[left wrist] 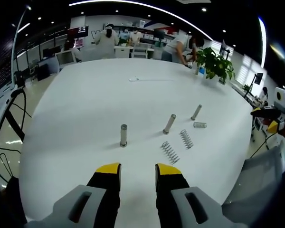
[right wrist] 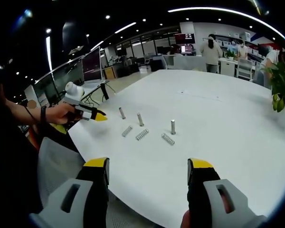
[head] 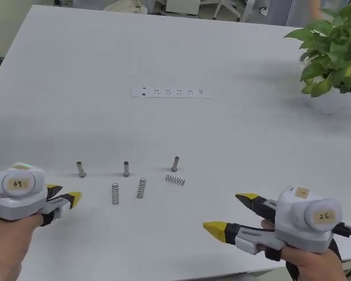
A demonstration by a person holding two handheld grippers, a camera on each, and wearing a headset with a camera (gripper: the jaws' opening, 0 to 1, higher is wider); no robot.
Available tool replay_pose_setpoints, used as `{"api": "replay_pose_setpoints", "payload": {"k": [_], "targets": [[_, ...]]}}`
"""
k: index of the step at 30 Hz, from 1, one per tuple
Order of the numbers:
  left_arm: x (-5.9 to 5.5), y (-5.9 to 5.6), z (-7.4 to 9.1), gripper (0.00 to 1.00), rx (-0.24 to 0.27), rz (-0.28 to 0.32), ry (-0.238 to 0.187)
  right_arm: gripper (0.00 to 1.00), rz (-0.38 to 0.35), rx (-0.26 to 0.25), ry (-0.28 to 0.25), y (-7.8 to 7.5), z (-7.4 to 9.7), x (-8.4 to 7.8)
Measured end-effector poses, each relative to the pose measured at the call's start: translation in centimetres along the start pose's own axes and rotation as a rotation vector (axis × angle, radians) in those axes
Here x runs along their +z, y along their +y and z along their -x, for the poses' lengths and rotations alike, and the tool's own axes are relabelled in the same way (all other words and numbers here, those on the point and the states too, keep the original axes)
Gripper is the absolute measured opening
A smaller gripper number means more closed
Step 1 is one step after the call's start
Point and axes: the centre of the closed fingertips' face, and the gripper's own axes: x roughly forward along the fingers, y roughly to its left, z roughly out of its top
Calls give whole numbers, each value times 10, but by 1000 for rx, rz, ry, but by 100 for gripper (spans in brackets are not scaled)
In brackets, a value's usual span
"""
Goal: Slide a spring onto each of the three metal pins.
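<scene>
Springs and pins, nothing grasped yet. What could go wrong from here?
1. The right spring lies close by the base of the right pin. The open right gripper, reaching for it, could knock that upright pin over.
2. The left spring and middle spring lie flat on the smooth table. A pinch may roll or flick them away.

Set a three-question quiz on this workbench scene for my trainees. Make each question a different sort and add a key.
1. How many springs lie on the table?
2. True or false: every pin already carries a spring.
3. Whose jaws stand wider apart? A: left tool. B: right tool. C: neither, both are shut.

Key: 1: three. 2: false, all three pins stand bare. 3: B.
</scene>
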Motion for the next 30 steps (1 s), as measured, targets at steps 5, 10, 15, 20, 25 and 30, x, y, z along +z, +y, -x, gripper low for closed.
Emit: {"api": "replay_pose_setpoints", "payload": {"k": [5,10,15,20,25,30], "targets": [[2,-16,-10,23,-31,-10,5,66,4,3,3,1,0,-1],[2,-33,-20,23,-67,-14,15,66,2,3,-2,2,0,0],[3,-43,-27,23,-86,-21,23,66,4,3,0,2,1,0],[4,-49,-33,22,-106,-31,31,66,6,3,2,2,1,-1],[5,-54,-38,22,-119,-41,39,66,6,5,3,2,1,-1],[-2,-59,-49,21,-128,-68,68,66,7,6,4,2,0,-1]]}}
